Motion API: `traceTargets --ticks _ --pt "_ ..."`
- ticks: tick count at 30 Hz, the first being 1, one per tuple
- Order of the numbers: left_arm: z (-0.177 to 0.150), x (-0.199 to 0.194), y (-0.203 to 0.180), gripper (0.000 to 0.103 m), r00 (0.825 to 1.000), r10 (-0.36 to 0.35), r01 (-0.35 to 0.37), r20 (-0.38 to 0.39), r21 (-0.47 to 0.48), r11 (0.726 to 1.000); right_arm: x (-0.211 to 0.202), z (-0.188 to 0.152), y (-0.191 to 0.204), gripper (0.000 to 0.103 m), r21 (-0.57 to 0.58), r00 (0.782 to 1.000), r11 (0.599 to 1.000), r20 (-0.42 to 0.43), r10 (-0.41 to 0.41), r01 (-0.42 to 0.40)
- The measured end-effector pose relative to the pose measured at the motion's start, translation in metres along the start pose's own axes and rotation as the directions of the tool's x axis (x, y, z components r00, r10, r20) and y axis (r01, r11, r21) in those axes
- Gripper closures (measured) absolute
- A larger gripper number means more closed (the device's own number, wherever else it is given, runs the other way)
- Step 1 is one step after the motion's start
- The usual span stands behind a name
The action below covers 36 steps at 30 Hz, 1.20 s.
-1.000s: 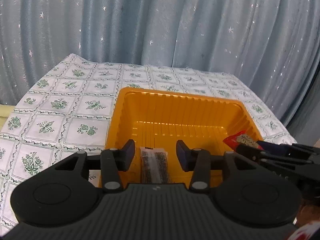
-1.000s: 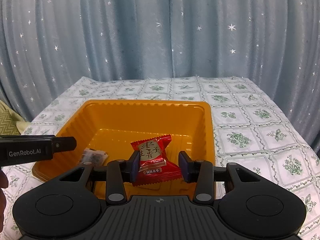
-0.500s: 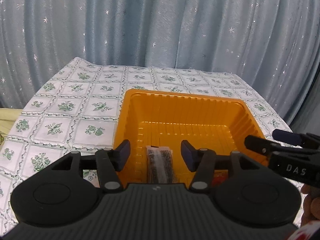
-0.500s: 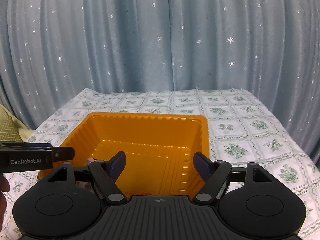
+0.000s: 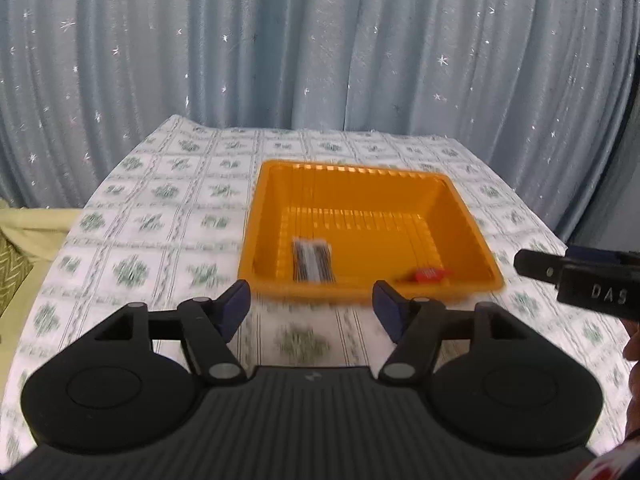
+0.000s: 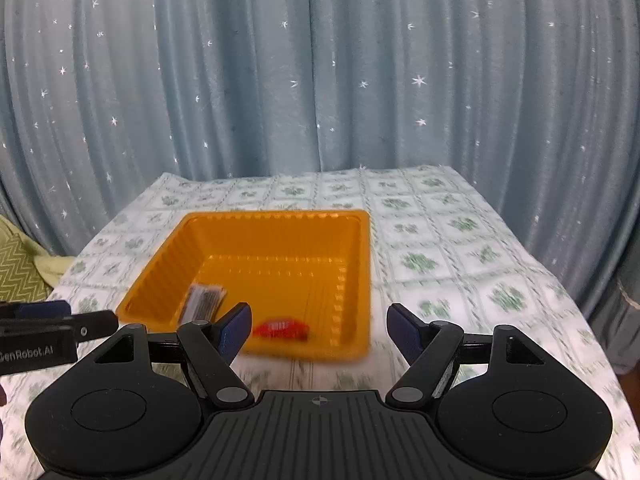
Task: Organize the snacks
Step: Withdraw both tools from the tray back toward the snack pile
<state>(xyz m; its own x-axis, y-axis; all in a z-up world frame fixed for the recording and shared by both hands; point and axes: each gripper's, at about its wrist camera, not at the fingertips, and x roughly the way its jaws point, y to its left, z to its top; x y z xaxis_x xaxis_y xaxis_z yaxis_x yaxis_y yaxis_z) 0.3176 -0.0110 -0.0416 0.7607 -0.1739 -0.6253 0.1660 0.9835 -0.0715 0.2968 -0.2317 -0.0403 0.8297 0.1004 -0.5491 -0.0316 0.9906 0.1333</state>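
I log 2 snacks in the orange tray (image 5: 460, 216): dark packet (image 5: 313, 259) left, red packet (image 6: 282, 329) right, both beyond my left hand-held gripper (image 5: 311, 311) and right hand-held gripper (image 6: 319, 331), each spread apart, empty.

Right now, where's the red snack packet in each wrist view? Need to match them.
Left wrist: red snack packet lies in the orange tray, near its front right corner, right of the dark striped packet.
Right wrist: red snack packet lies by the tray's front wall, just right of the right gripper's left finger.
Shared landmark: the dark striped packet, left of the red one in both views.
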Motion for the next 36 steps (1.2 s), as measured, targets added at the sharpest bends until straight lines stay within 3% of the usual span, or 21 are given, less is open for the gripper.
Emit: traceTargets --ticks 2,17,22,27,36 --pt "-0.011 -0.02 -0.003 0.029 1.0 -0.005 0.005 0.0 -0.005 1.0 -0.018 -0.006 0.0 0.029 0.0 1.0 1.0 -0.004 -0.004 0.004" --pt "-0.087 -0.121 -0.004 0.02 0.997 0.063 -0.064 -0.047 -0.019 0.998 -0.127 -0.089 -0.009 0.029 0.066 0.997 0.997 -0.068 -0.043 0.047" --pt "-0.104 -0.131 -0.001 0.018 0.993 0.086 -0.089 -0.083 -0.031 0.996 -0.148 -0.114 -0.01 0.029 0.121 0.995 0.991 -0.095 -0.042 0.053" --pt "-0.115 -0.136 -0.006 0.018 0.99 0.091 -0.093 -0.108 -0.014 0.996 -0.16 -0.125 -0.003 0.029 0.106 0.994 0.994 -0.105 -0.03 0.041" --pt "-0.121 -0.135 -0.005 0.018 0.99 0.087 -0.089 -0.108 -0.014 0.996 -0.155 -0.134 0.008 0.029 0.114 0.992 0.993 -0.124 -0.023 0.038"
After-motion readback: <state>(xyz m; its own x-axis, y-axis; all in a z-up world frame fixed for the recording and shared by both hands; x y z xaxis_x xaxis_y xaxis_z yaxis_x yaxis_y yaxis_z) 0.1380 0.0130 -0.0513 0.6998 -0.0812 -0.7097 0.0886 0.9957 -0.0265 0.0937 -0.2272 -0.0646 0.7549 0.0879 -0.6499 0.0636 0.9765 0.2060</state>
